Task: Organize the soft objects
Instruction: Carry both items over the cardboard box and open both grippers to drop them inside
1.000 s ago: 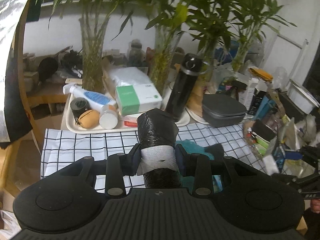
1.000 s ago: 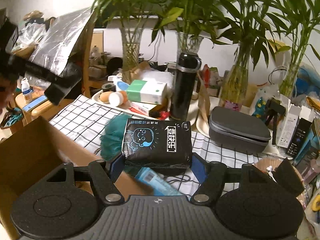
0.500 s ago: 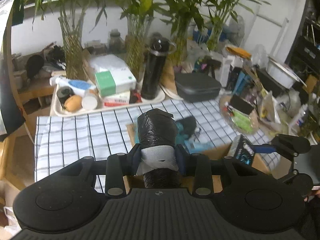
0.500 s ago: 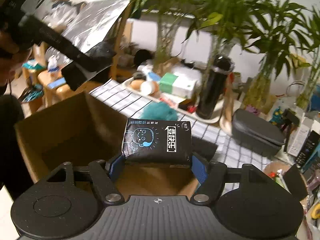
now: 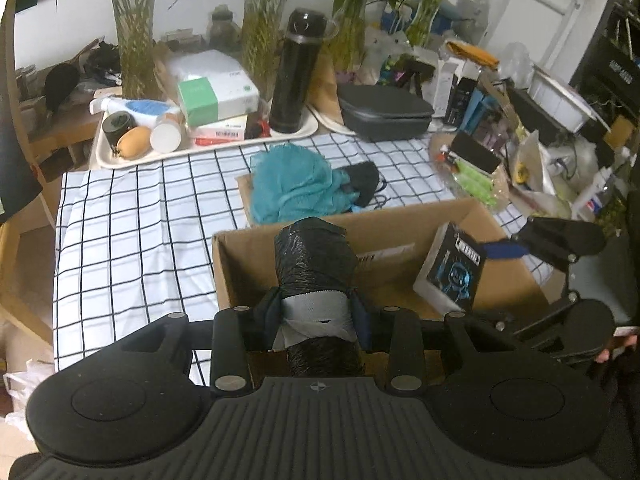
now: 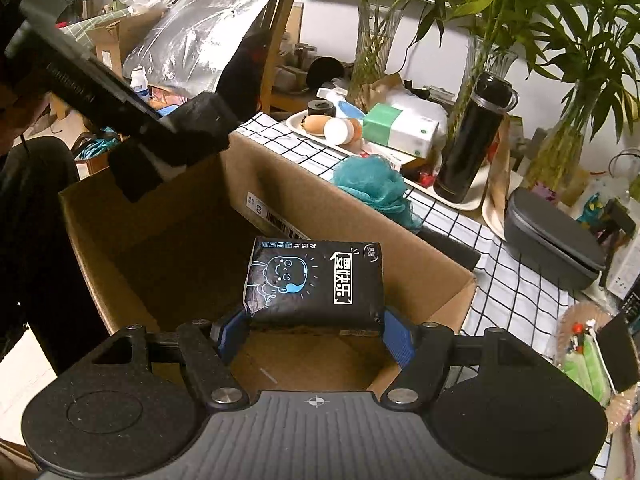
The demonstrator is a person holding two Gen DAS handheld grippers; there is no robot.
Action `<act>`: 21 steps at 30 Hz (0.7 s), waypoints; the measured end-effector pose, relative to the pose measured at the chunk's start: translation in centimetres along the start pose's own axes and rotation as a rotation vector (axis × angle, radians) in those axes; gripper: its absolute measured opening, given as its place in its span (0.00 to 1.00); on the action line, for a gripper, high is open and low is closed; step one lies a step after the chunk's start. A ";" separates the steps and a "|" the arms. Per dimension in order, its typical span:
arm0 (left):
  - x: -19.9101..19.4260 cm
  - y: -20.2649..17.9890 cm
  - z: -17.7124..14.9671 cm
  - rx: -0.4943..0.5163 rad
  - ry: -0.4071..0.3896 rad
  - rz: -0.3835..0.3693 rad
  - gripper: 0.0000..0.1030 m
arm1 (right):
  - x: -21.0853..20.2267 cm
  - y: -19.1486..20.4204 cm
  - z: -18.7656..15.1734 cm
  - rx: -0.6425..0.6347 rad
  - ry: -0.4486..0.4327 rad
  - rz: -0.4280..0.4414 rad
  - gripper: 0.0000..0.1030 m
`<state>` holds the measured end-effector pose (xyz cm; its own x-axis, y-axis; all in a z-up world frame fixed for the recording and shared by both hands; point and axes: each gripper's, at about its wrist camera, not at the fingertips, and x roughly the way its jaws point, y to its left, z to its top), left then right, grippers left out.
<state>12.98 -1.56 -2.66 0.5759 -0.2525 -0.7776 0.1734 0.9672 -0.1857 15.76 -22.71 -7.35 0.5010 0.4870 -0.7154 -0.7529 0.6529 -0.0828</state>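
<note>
My left gripper (image 5: pixel 316 312) is shut on a black bag roll with a grey band (image 5: pixel 314 264) and holds it over the near edge of an open cardboard box (image 5: pixel 240 256). My right gripper (image 6: pixel 314 328) is shut on a black tissue pack with blue cartoon print (image 6: pixel 316 280) and holds it over the box's inside (image 6: pixel 168 240). The pack also shows in the left wrist view (image 5: pixel 450 270), at the box's right side. A teal mesh sponge (image 5: pixel 294 186) and a black cloth (image 5: pixel 362 180) lie on the checked tablecloth (image 5: pixel 132 224) behind the box.
A white tray (image 5: pixel 104 156) with bottles, tissue boxes and a black flask (image 5: pixel 296 72) stands at the back. A grey case (image 5: pixel 384 110) lies to its right. Glass vases with bamboo line the wall. Clutter fills the table's right side.
Both grippers have moved back and up from the table to above the open cardboard box, each keeping its hold. The box now fills the near view.
</note>
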 end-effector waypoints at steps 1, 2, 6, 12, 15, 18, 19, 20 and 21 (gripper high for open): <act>0.0 0.0 -0.1 -0.001 0.005 0.003 0.35 | 0.0 0.0 0.0 0.001 0.001 -0.001 0.71; 0.1 0.0 -0.1 -0.002 0.008 0.003 0.35 | 0.0 0.0 0.0 0.002 0.002 0.000 0.71; 0.1 0.0 -0.4 -0.009 0.015 0.008 0.35 | 0.0 0.0 0.1 0.005 0.008 0.003 0.71; 0.5 -0.3 -0.6 0.002 0.029 0.028 0.36 | 0.1 -0.2 0.2 0.012 0.012 0.009 0.73; 0.6 -0.4 -0.6 0.005 0.015 0.057 0.41 | 0.0 -0.2 0.2 0.006 0.006 -0.013 1.00; 0.3 -0.2 -0.6 -0.010 -0.001 0.049 0.49 | -0.5 0.1 0.2 -0.022 -0.026 0.005 1.00; 0.2 -0.2 -0.6 -0.012 -0.006 0.043 0.49 | -0.6 0.3 0.2 -0.030 -0.032 0.011 1.00; 0.0 -0.2 -0.6 -0.013 -0.012 0.037 0.50 | -0.6 0.4 0.2 -0.037 -0.034 0.012 1.00; -0.2 -0.2 -0.5 -0.011 -0.021 0.034 0.51 | -0.6 0.5 0.2 -0.041 -0.034 0.010 1.00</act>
<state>12.41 -1.71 -2.80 0.5981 -0.2199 -0.7707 0.1444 0.9755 -0.1662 15.19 -22.55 -6.82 0.5071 0.5136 -0.6921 -0.7746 0.6237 -0.1047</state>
